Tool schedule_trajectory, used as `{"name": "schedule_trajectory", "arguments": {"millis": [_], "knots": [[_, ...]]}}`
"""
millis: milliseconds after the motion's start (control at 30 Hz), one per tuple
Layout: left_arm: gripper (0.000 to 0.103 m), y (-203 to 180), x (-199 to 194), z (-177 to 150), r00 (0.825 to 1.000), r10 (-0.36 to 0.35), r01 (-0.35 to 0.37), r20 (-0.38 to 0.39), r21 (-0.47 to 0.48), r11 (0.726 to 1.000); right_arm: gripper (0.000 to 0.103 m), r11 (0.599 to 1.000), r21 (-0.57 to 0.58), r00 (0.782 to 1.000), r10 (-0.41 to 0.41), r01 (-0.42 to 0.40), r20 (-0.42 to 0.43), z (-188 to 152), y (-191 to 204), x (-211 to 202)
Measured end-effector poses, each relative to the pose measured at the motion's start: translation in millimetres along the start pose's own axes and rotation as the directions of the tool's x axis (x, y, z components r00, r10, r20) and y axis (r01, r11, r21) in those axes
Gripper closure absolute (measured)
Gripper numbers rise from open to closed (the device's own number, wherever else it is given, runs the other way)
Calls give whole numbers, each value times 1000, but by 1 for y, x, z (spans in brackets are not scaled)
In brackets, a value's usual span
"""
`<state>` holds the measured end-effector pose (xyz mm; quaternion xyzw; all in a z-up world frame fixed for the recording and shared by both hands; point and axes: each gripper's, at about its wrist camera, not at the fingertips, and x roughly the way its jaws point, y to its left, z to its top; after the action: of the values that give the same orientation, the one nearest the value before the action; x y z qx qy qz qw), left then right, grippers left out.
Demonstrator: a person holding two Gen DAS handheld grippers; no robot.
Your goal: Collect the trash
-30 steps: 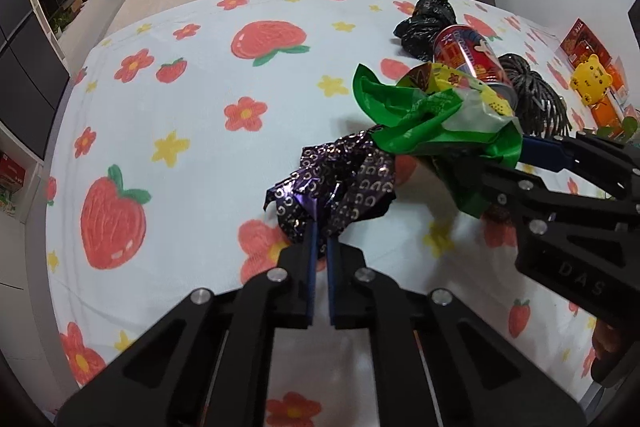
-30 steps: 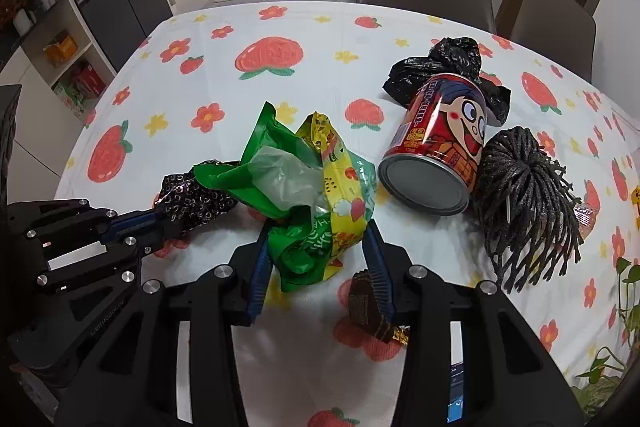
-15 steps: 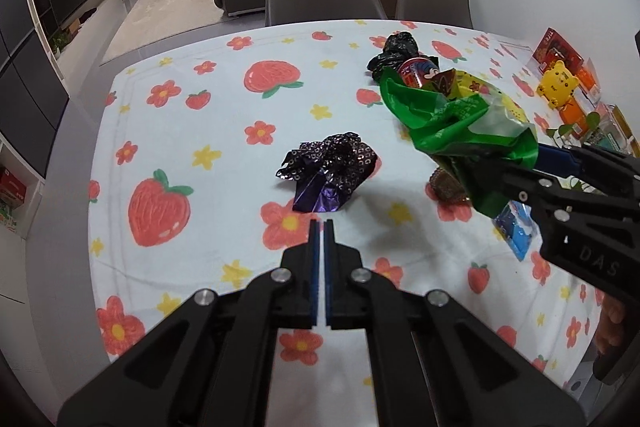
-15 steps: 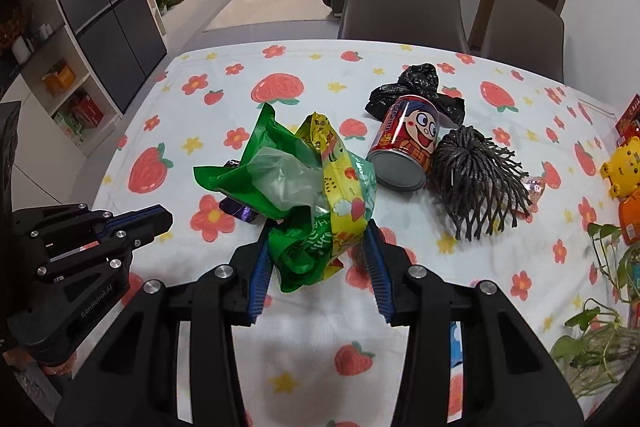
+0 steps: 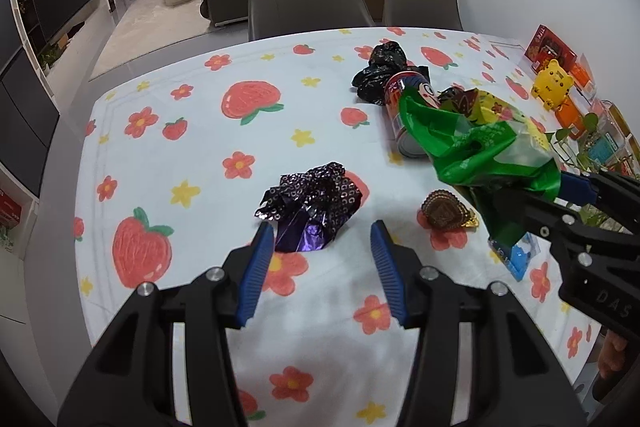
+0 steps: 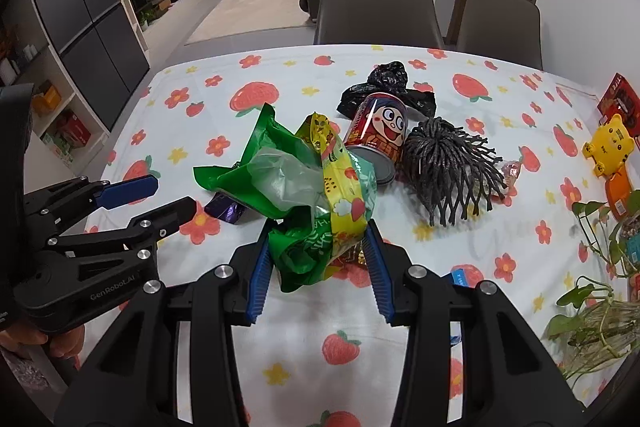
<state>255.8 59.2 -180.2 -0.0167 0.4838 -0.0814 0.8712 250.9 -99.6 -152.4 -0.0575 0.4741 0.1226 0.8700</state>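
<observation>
I have one green bag (image 6: 280,183) of wrappers clamped in my right gripper (image 6: 316,259), held above the counter (image 5: 200,155). My left gripper (image 5: 318,251) hangs spread and empty just short of the one purple wrapper (image 5: 312,207). Judging by what lies loose, I'm early: one red can (image 6: 378,131), one black bag (image 6: 384,87), one grey net (image 6: 448,163) and one gold wrapper (image 5: 446,213) remain.

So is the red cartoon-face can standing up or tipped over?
Tipped over. The red cartoon-face can lies on its side on the flowered tablecloth, round end facing the camera.
</observation>
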Motion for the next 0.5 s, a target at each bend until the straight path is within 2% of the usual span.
{"name": "schedule_trajectory", "arguments": {"millis": [267,333,467,500], "knots": [[52,-13,55,8,998,2,-1,-59,14,1000,62,1000,-6,1000,0,-1,-24,14,-16,29],[56,-15,70,10,997,11,-10,-72,20,1000,62,1000,-5,1000,-2,2,-31,15,-20,34],[89,-14,87,11,996,22,-21,-88,14,1000,62,1000,3,999,-3,3,-40,16,-26,38],[91,-14,87,12,996,27,-26,-84,13,1000,62,1000,4,999,-3,3,-42,16,-27,39]]}}
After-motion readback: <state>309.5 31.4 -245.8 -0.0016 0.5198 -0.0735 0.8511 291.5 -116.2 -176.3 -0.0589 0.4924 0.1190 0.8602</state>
